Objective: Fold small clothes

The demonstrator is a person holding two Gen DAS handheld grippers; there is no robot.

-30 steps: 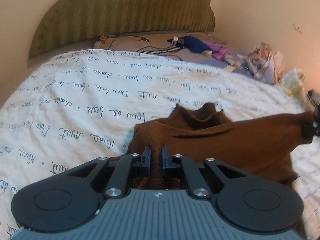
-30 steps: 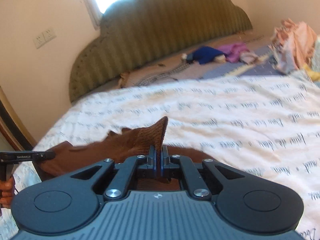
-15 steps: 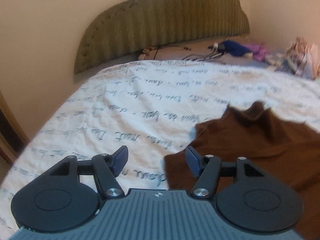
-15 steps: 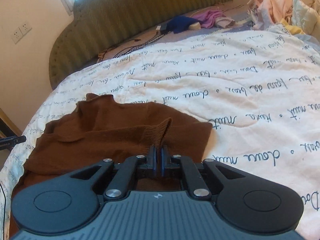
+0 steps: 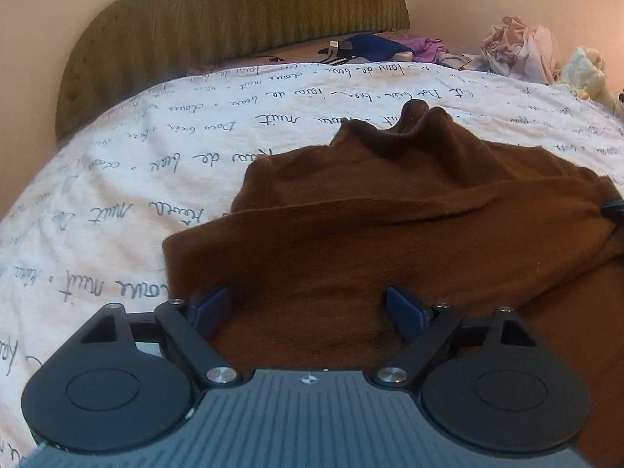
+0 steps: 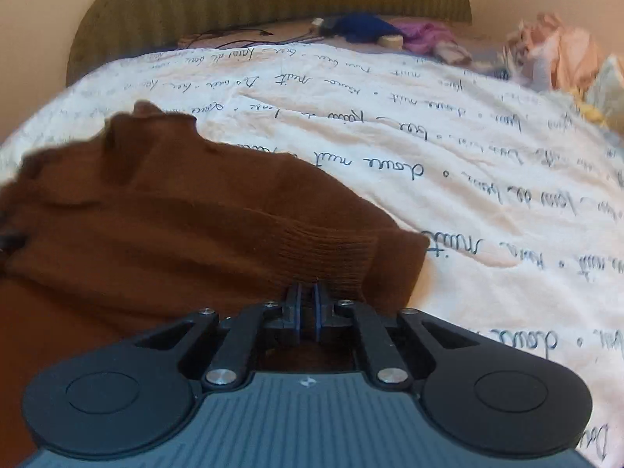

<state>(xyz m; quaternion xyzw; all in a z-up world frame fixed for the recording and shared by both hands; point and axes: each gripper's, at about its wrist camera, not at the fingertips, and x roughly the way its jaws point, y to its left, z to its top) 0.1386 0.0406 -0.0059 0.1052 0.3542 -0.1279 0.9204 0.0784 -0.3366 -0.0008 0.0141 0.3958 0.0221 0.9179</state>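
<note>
A small brown knit sweater [image 5: 370,210] lies rumpled on the white bedspread [image 5: 117,195] with script lettering. My left gripper [image 5: 308,308] is open, its blue pads [image 5: 208,304] set wide over the sweater's near edge, holding nothing. In the right wrist view the sweater [image 6: 163,210] fills the left side. My right gripper [image 6: 307,296] is shut on the sweater's ribbed cuff or hem [image 6: 327,249], low over the bedspread [image 6: 487,179].
An olive ribbed headboard [image 5: 234,19] stands at the far end. Blue and purple garments [image 5: 382,46] and cables lie below it. A heap of pale clothes [image 5: 522,50] sits at the far right. Cream walls surround the bed.
My left gripper let go of the sweater, opened wide, and has come back over its near edge. My right gripper has lowered its held edge down onto the bed.
</note>
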